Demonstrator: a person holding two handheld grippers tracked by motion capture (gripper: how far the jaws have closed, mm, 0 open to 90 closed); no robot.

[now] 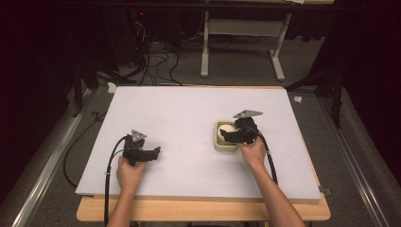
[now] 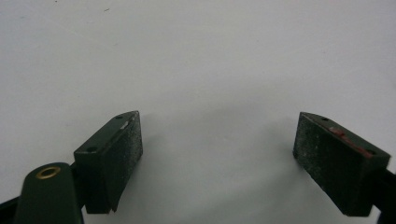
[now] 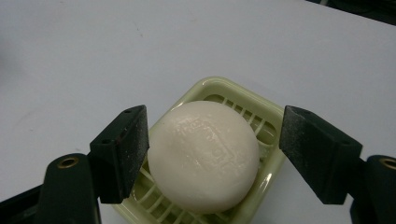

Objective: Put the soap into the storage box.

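A round white bar of soap lies in a pale green slotted soap dish on the white table, right of centre in the high view, where the soap and dish sit under my right gripper. My right gripper is open, its jaws on either side of the soap; the left pad is close to the soap, the right pad stands apart from it. My left gripper rests low over the bare table at the front left. It is open with nothing between its jaws.
The white table top lies on a wooden board. Beyond the far edge stand a table frame and loose cables on the grey floor. Dark curtains close both sides.
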